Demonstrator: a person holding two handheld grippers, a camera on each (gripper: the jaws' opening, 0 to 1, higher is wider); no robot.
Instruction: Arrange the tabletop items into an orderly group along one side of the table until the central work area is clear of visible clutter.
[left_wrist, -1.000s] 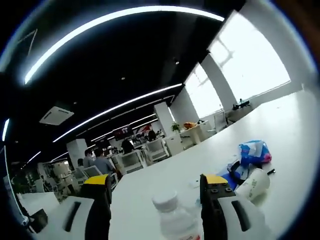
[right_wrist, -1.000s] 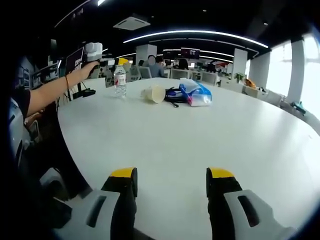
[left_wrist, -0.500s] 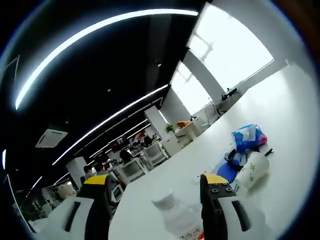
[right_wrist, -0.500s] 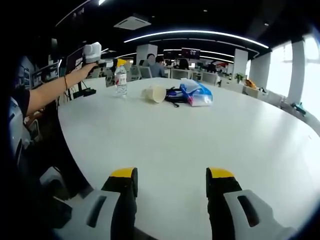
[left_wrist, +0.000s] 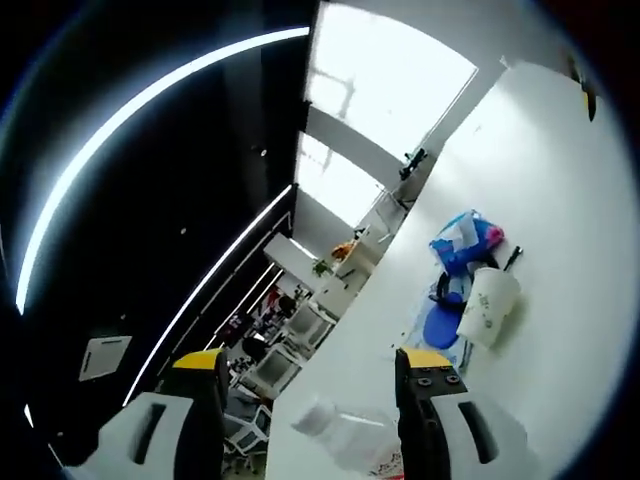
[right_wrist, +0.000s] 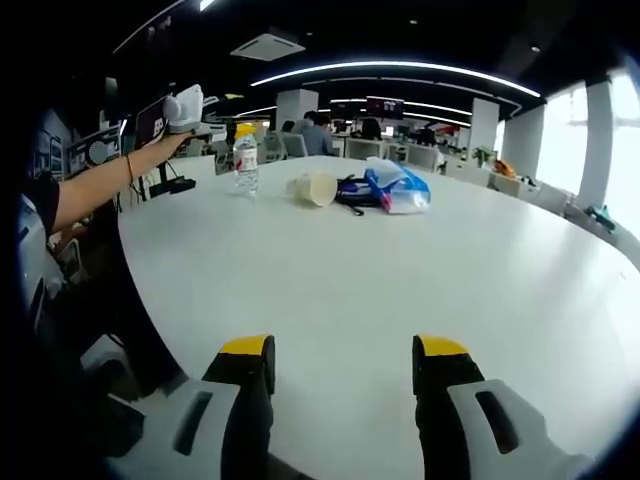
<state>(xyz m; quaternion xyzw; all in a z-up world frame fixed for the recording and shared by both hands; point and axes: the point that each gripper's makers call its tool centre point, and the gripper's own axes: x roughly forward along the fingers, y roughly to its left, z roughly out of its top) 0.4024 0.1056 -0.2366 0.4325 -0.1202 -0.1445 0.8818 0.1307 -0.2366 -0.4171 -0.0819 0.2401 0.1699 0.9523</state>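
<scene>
In the left gripper view the left tool (left_wrist: 308, 372) stands spread and empty, its jaws straddling the capped water bottle (left_wrist: 335, 440), which sits just ahead at about 6 o'clock, low between them but not pinched. The view is rolled, so the bottle's long axis looks tilted here; in the right gripper view it stands upright on the white worktop (right_wrist: 400, 290). There the left tool (right_wrist: 183, 108) shows at 11 o'clock, just beside the bottle (right_wrist: 245, 160), with the paper cup (right_wrist: 312, 186) lying on its side and the blue bag (right_wrist: 395, 188) further toward 12. The right tool (right_wrist: 342, 360) is spread and empty, well apart from all of them. The left tool is plainly nearer, so closing on the bottle looks like its move.
</scene>
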